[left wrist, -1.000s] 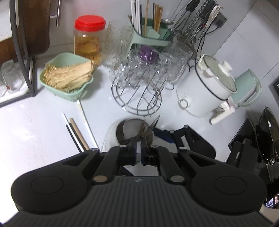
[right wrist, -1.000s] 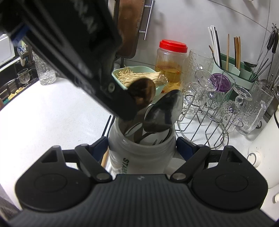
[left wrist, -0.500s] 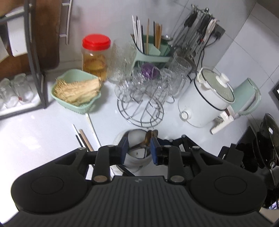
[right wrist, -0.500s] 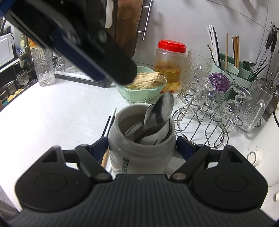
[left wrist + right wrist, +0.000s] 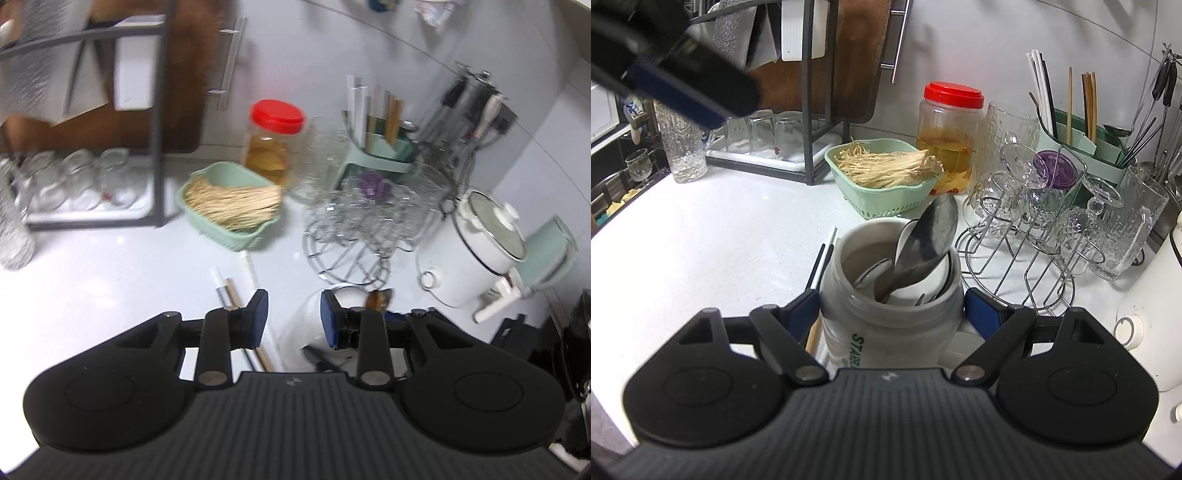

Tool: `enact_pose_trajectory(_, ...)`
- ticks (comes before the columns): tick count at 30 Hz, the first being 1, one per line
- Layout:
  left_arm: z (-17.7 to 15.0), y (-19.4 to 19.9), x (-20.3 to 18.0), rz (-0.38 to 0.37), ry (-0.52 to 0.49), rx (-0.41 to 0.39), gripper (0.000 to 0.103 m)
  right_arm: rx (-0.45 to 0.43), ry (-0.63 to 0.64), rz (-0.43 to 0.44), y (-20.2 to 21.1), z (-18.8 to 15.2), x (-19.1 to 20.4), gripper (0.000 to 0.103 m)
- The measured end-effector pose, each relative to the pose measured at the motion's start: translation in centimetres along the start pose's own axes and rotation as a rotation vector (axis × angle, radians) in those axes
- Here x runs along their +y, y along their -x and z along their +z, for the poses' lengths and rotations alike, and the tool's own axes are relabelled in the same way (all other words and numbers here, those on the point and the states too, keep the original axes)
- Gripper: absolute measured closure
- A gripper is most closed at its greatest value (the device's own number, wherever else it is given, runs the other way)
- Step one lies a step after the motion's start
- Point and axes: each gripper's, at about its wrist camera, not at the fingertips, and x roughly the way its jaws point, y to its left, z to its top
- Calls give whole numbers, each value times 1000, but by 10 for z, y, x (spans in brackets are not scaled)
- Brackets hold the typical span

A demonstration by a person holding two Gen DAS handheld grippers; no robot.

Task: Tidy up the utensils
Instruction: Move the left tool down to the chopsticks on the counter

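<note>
A white ceramic mug (image 5: 890, 314) stands on the white counter between my right gripper's (image 5: 890, 308) blue pads, which close on its sides. Several spoons stand in it, the largest a steel spoon (image 5: 929, 240) leaning right. My left gripper (image 5: 291, 319) is open and empty, high above the counter; from there the mug (image 5: 314, 317) shows just below it. A few chopsticks (image 5: 236, 291) lie on the counter left of the mug, also in the right wrist view (image 5: 823, 258). My left gripper crosses the upper left of the right wrist view (image 5: 676, 74).
A green basket of enoki mushrooms (image 5: 886, 177), a red-lidded jar (image 5: 949, 136), a wire rack of glasses (image 5: 1034, 229) and a green utensil holder (image 5: 1082, 136) stand behind the mug. A white cooker (image 5: 480, 251) is right. A dark shelf with glasses (image 5: 783, 122) is left.
My left gripper let go of a spoon into the mug, opened and rose up and away. My right gripper stayed shut on the mug.
</note>
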Motion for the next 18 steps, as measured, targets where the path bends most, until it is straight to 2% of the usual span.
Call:
enact_pose_trajectory(5,-16,4,20,30,69,-3,67,4,5,1,0,1,0,16)
enact_pose_trajectory(11,-40,-8,42,33,152,44,67,15,7,-4,3,0,-2,16)
enact_pose_trajectory(18,-68,-36,46,3,156,125,67,31,-4,-20,12,-8,-14,16)
